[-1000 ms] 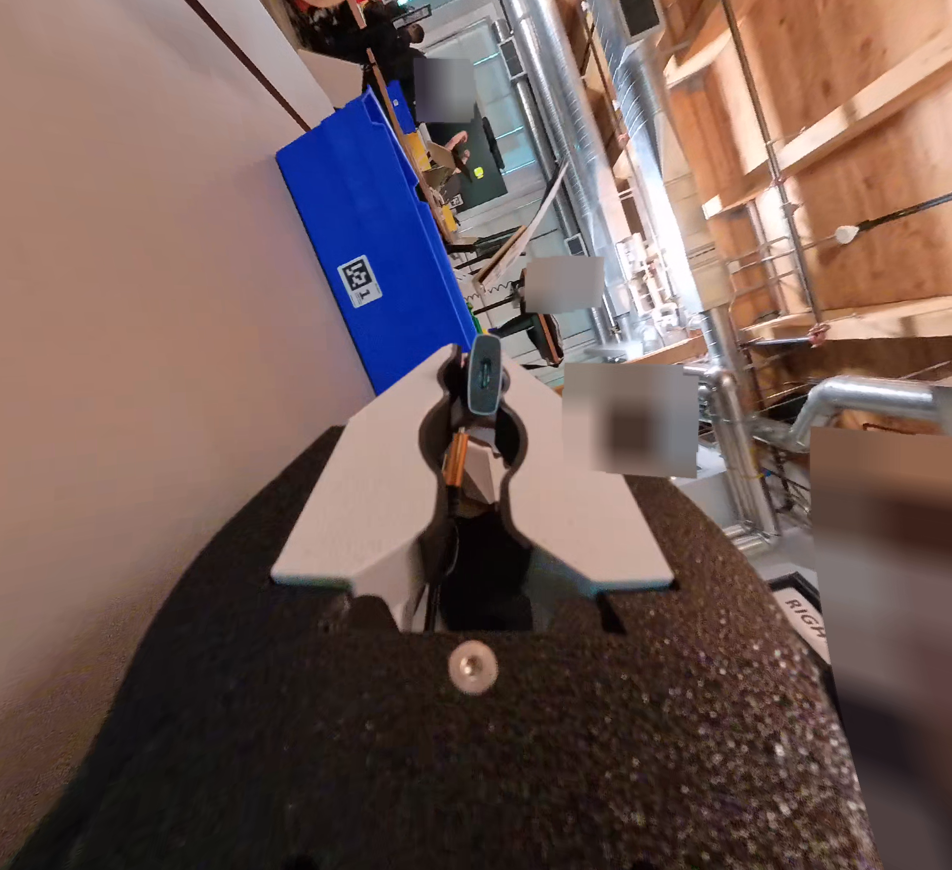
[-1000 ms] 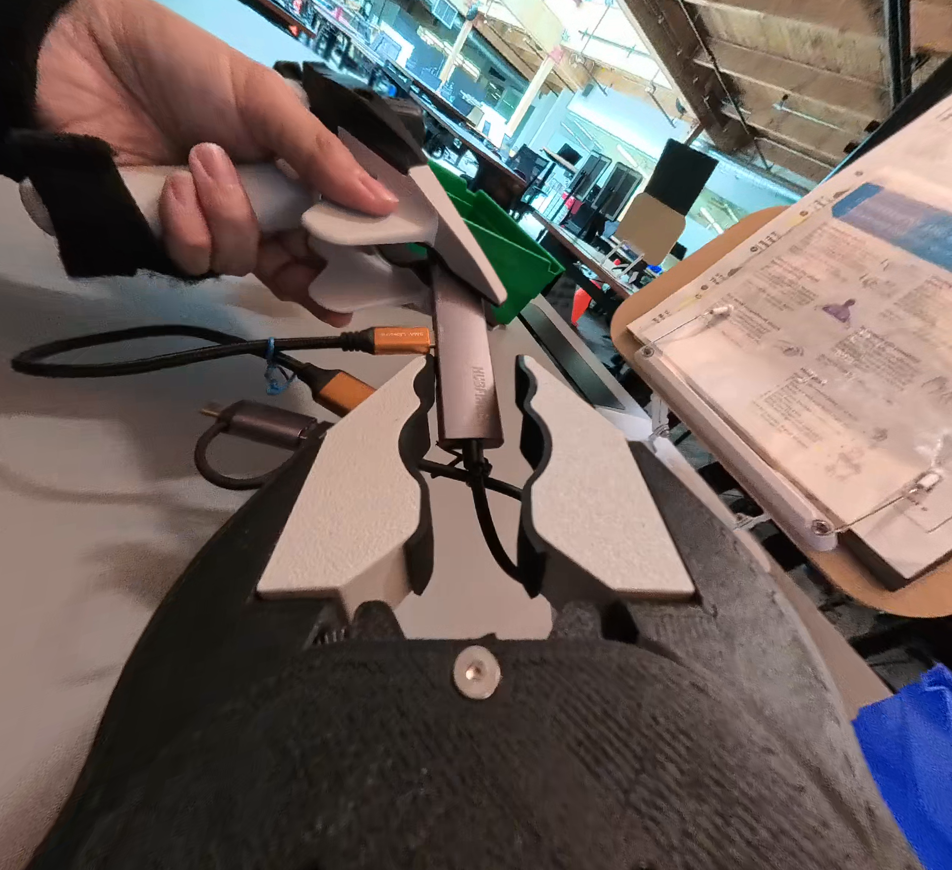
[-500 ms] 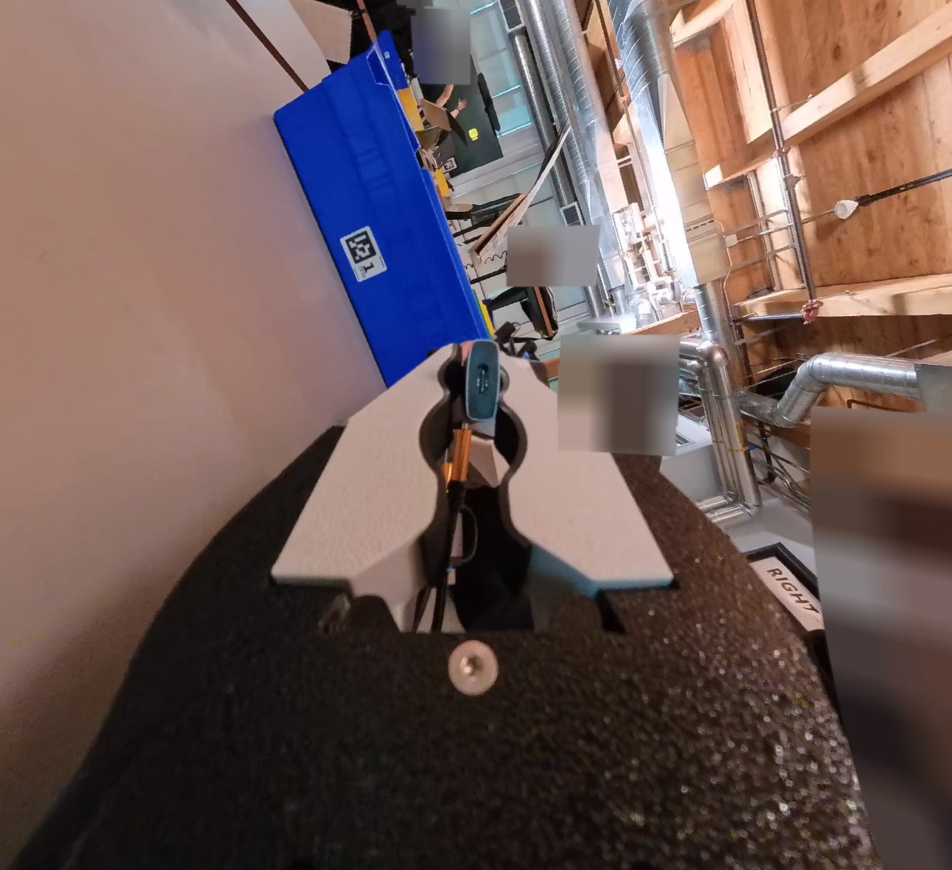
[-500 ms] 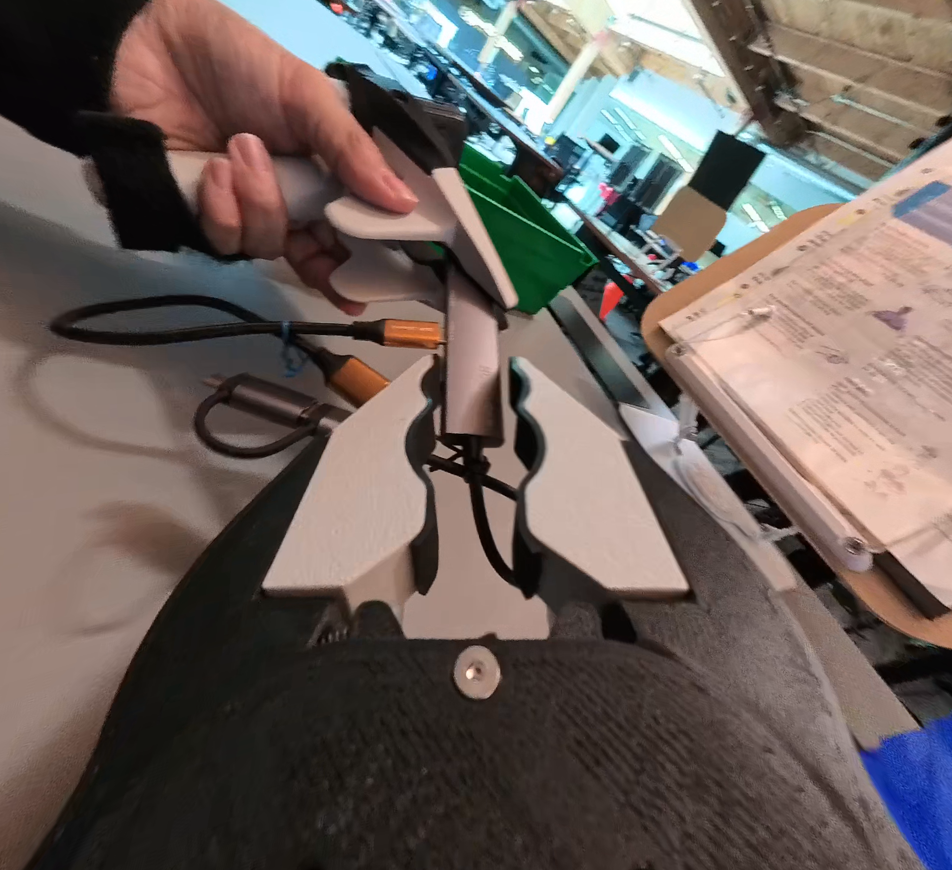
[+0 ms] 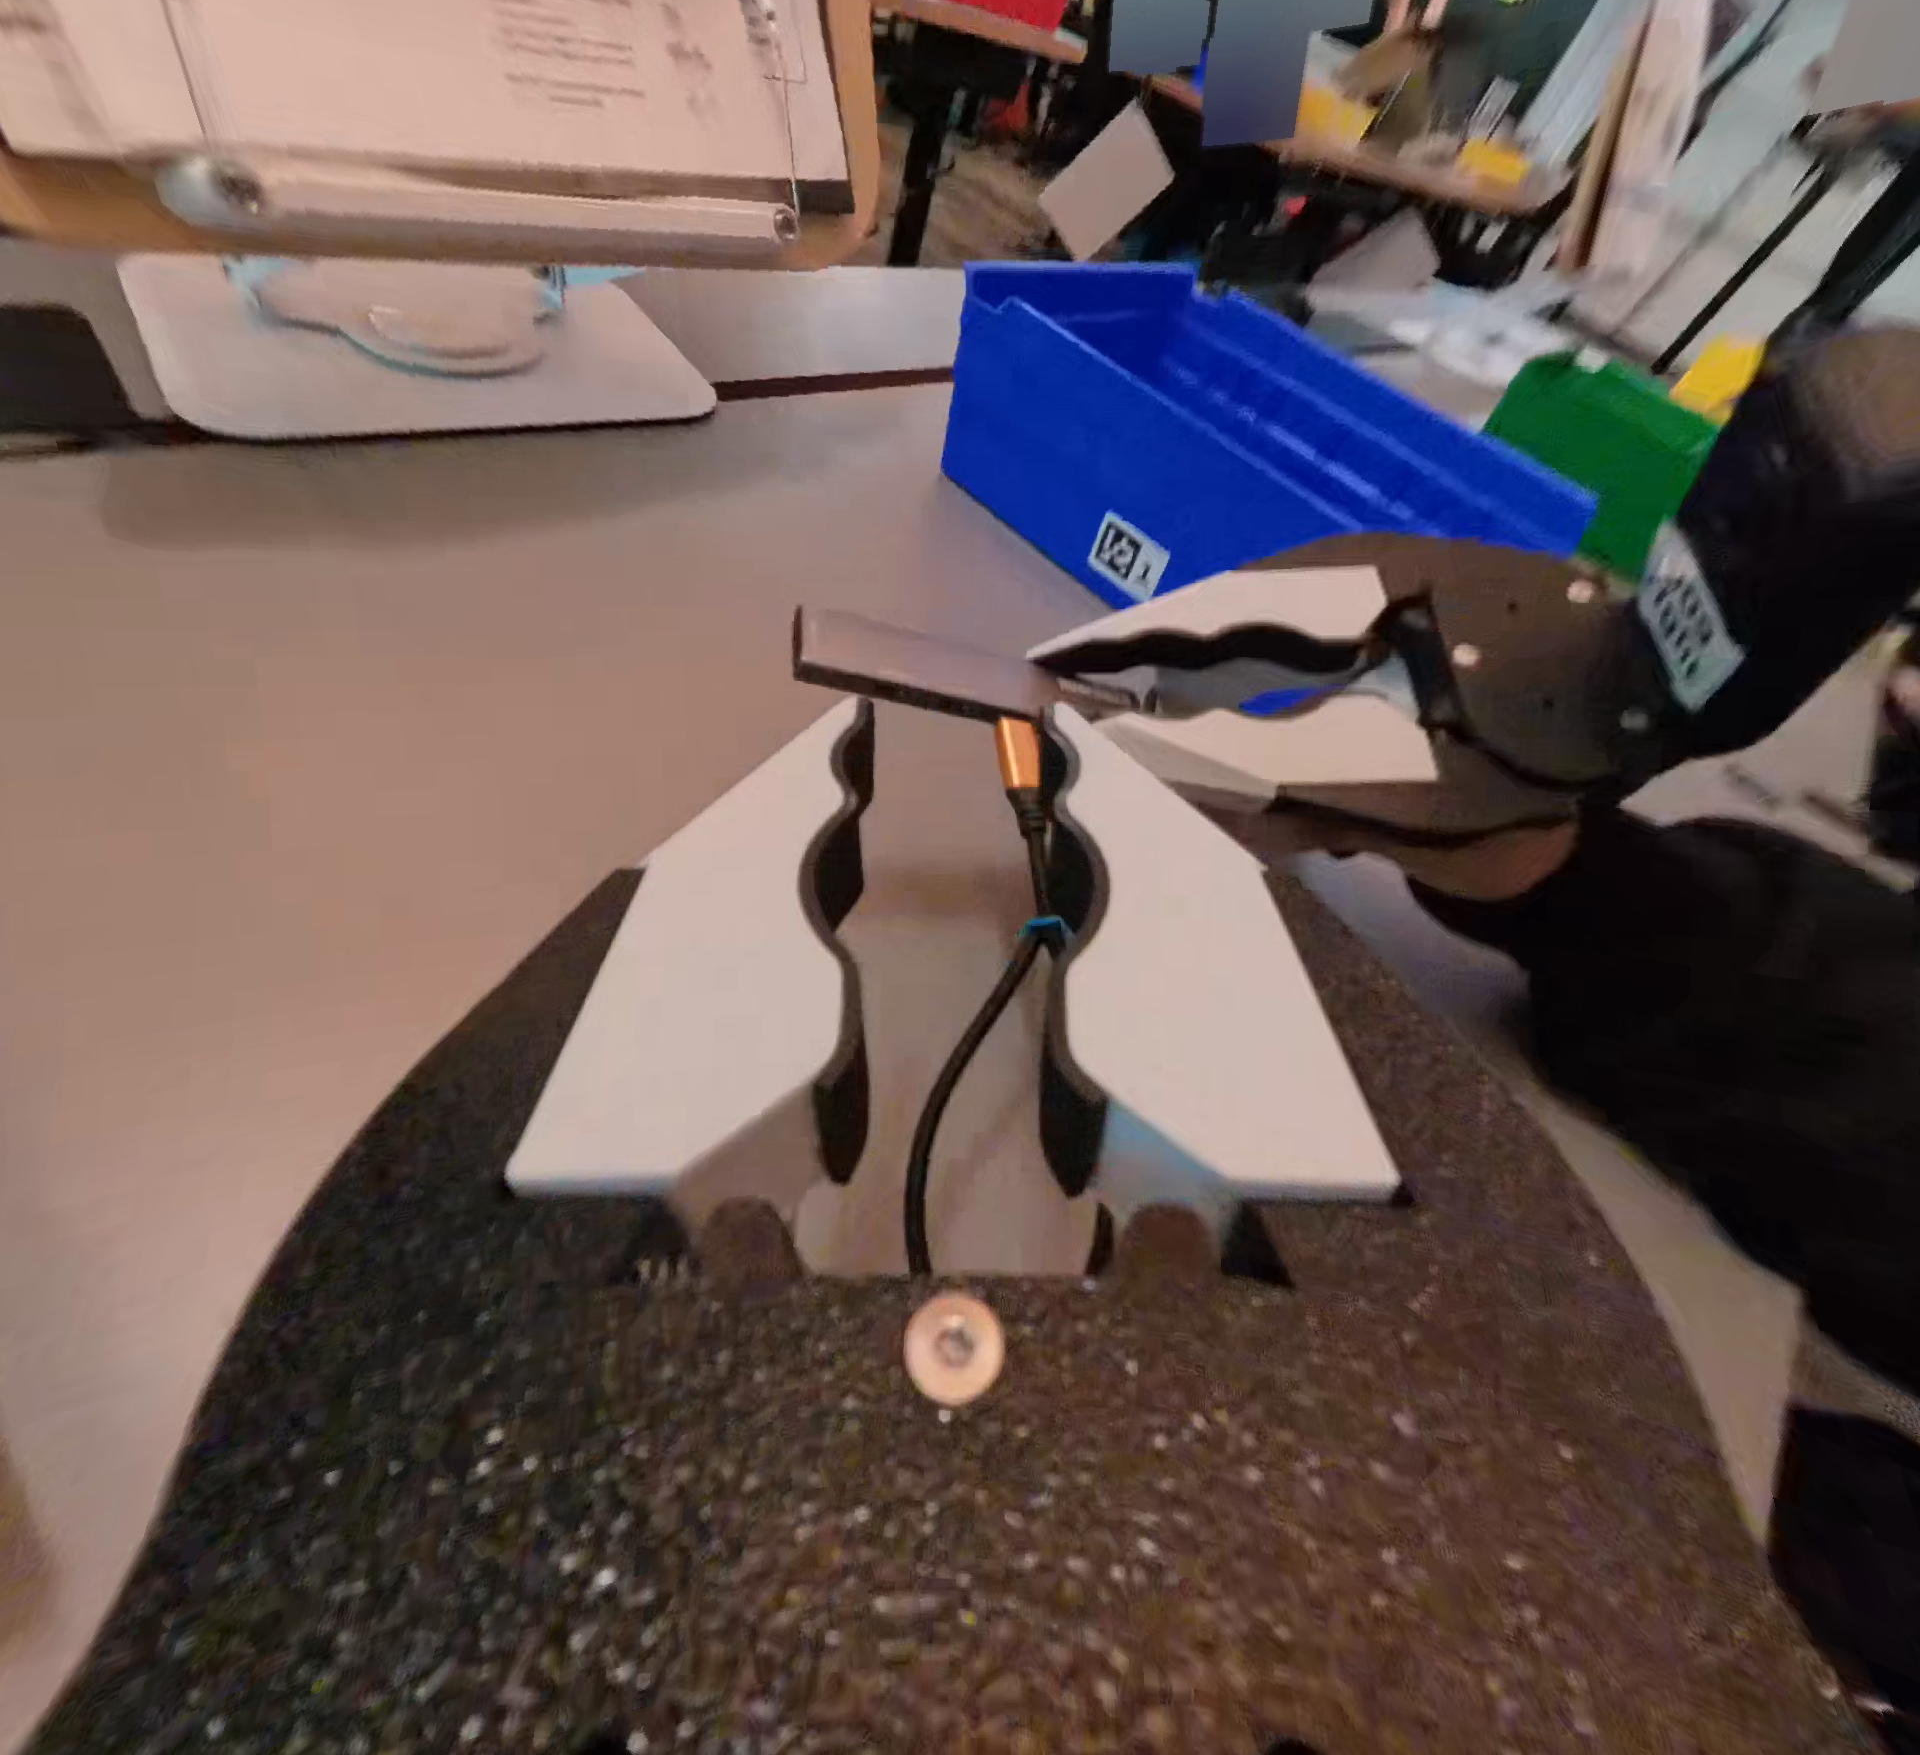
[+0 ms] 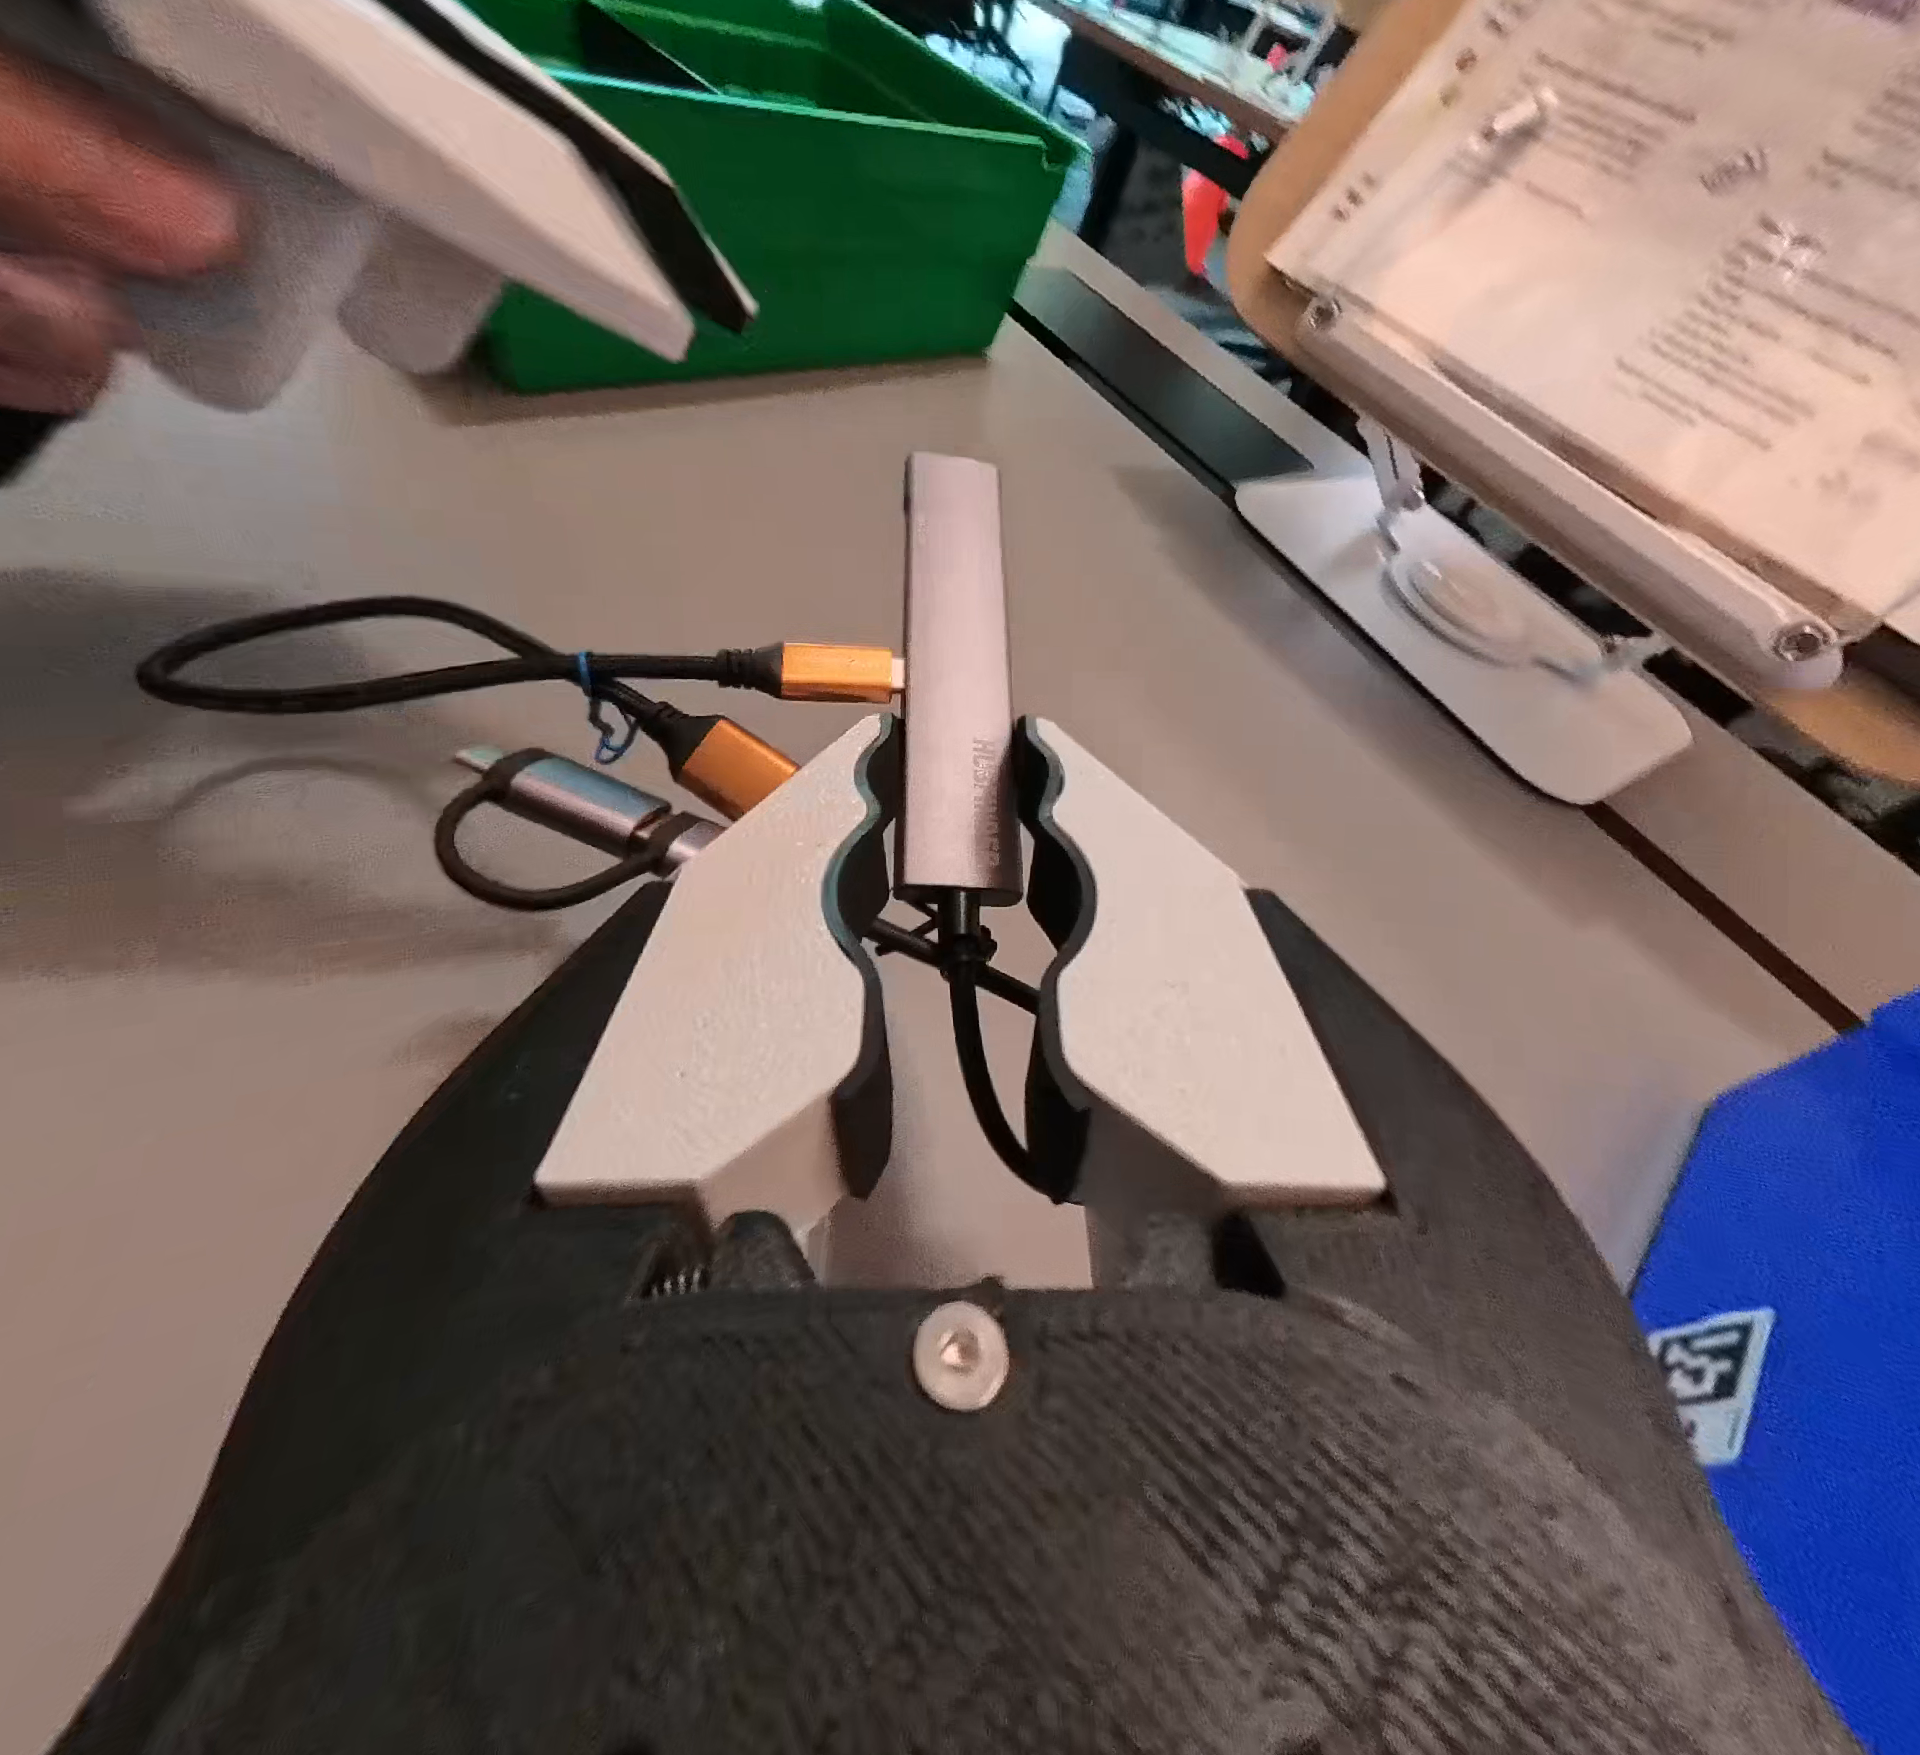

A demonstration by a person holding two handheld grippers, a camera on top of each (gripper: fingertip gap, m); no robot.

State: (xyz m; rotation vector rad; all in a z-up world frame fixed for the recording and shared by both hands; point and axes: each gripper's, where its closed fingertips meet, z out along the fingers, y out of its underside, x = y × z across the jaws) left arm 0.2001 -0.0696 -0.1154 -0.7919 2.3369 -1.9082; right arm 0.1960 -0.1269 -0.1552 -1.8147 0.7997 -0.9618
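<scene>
My right gripper (image 6: 956,760) is shut on a slim grey USB hub (image 6: 951,625) and holds it just above the grey table. A black cable's orange plug (image 6: 836,671) sits in the hub's left side. Its second orange plug (image 6: 727,760) and a grey adapter plug (image 6: 582,791) lie on the table. My left gripper (image 5: 956,729) is open and empty. The hub (image 5: 914,666) is just past its tips, and the plugged cable (image 5: 1018,760) runs between its fingers. The right gripper (image 5: 1060,671) reaches in from the right. The left gripper (image 6: 712,318) also shows in the right wrist view, above and left of the hub.
A blue bin (image 5: 1195,458) stands behind the hub, with a green bin (image 5: 1600,448) to its right. A document stand on a white base (image 5: 416,355) is at the back left. The green bin (image 6: 779,178) and the stand (image 6: 1507,625) flank the hub.
My left gripper was shut on the hub's far end; it has let go, opened and drawn back, and its view has swung level. My right gripper keeps its hold on the hub.
</scene>
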